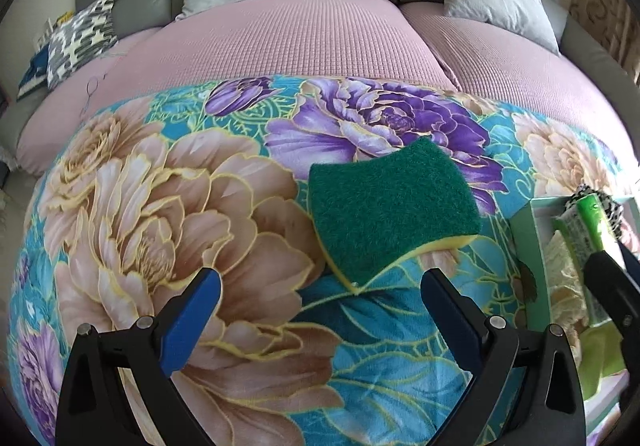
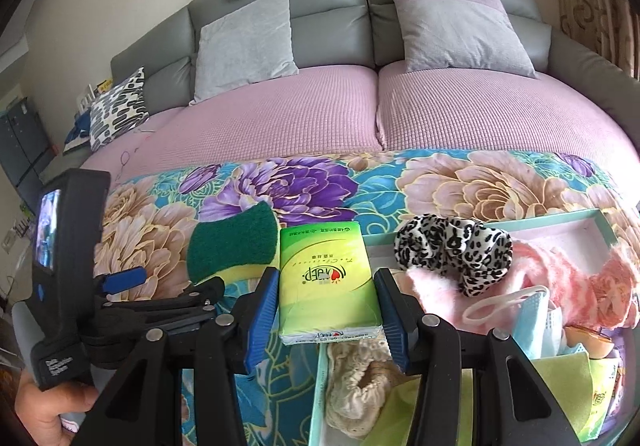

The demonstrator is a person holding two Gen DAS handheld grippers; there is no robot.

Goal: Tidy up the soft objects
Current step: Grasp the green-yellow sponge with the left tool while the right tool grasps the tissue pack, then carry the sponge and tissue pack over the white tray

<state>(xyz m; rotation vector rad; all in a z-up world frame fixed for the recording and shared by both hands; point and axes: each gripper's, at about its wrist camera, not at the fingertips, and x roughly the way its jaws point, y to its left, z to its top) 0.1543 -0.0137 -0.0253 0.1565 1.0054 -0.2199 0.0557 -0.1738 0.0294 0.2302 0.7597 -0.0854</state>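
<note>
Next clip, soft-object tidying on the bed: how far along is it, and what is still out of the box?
Mostly done: the leopard scrunchie, pink fluffy fabric, face mask and beige scrunchie already lie in the teal box. In hand: the right tool grips the green tissue pack at the box's edge. Left: the green sponge on the floral blanket, ahead of the open, empty left tool.

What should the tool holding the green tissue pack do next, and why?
Probably ease the right tool toward the tray and set the tissue pack down there. Its blue pads clamp the pack, which hangs at the tray's left edge, and other soft things like the leopard scrunchie already lie in the tray.
</note>
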